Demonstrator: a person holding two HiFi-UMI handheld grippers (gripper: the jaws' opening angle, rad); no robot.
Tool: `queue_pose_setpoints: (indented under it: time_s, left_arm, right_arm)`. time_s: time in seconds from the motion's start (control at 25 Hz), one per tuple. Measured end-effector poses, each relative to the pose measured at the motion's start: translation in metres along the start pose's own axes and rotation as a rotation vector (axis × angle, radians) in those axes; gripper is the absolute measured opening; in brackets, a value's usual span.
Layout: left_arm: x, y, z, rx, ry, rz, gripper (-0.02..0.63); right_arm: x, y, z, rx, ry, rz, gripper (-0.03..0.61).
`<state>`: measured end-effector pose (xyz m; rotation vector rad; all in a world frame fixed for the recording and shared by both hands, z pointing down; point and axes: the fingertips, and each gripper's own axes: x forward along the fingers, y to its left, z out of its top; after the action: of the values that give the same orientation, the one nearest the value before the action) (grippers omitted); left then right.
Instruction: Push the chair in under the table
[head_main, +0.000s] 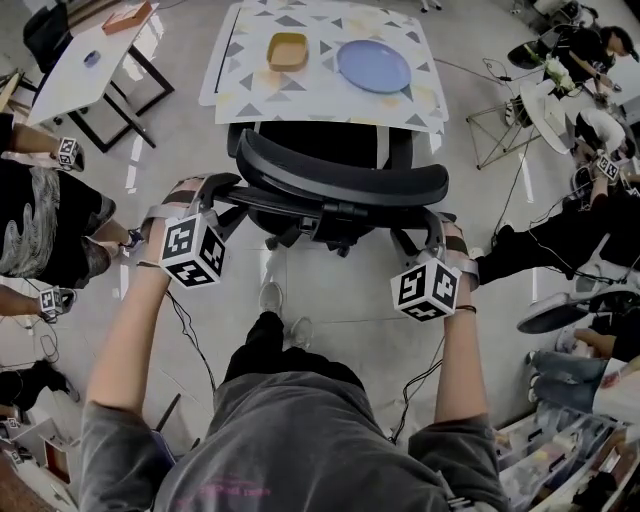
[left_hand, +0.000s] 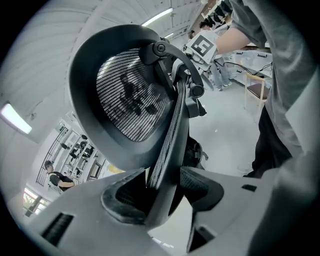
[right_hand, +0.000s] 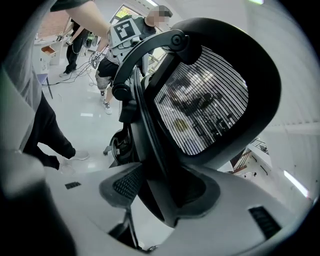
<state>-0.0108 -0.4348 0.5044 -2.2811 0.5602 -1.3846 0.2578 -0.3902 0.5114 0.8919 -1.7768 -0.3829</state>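
Note:
A black mesh office chair (head_main: 340, 175) stands with its seat partly under the table (head_main: 250, 95), which has a triangle-patterned cloth. My left gripper (head_main: 225, 190) clamps the left edge of the chair's backrest, and my right gripper (head_main: 440, 225) clamps the right edge. In the left gripper view the backrest frame (left_hand: 130, 100) runs down between the pads of the left gripper (left_hand: 160, 192). The right gripper view shows the same: the frame (right_hand: 210, 100) fills the gap of the right gripper (right_hand: 165, 187). Both grippers are shut on the backrest.
A yellow bowl (head_main: 287, 50) and a blue plate (head_main: 373, 65) sit on the table. A white side table (head_main: 90, 60) stands far left, a wire stand (head_main: 500, 125) far right. People sit at both sides, with cables on the floor. My feet (head_main: 272, 297) are behind the chair.

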Motion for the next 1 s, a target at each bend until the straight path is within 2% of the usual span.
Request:
queue_pose_setpoints:
  time_s: [0.32, 0.6, 1.0]
  left_arm:
    - [0.008, 0.014, 0.004, 0.013, -0.044, 0.002, 0.219]
    - [0.007, 0.011, 0.003, 0.020, -0.063, 0.004, 0.221]
    - [0.000, -0.001, 0.004, -0.020, -0.072, -0.011, 0.247]
  right_arm:
    - [0.010, -0.016, 0.000, 0.018, 0.013, 0.005, 0.210]
    - [0.009, -0.012, -0.001, 0.031, 0.027, -0.006, 0.212]
    - [0.003, -0.002, -0.004, 0.038, 0.054, -0.023, 0.215]
